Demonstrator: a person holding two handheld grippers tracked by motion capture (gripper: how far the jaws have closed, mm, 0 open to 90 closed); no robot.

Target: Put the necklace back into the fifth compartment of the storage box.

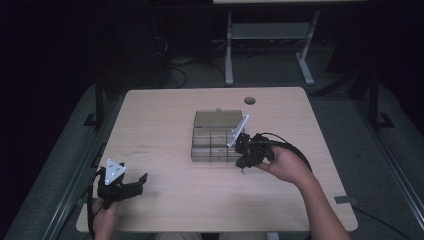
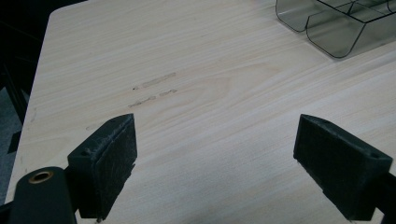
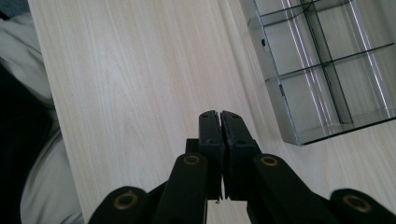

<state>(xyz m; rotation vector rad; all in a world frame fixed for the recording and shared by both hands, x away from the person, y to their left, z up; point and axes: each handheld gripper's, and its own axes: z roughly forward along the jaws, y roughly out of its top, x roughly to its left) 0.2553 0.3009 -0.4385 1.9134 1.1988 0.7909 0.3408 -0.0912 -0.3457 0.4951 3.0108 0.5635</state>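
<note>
Clear smoky plastic compartment box sits mid-surface, toward the far edge, long axis left to right. My right hand-held gripper, jaws pressed together and empty, is just beside its near right corner. Left hand-held gripper, jaws spread, waits well apart near the near left corner.

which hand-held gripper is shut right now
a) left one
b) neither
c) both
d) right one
d: in the right gripper view the right hand-held gripper has its jaws pressed together with nothing between them, beside the clear compartment box, while in the left gripper view the left hand-held gripper has its jaws wide apart over the bare table.
</note>
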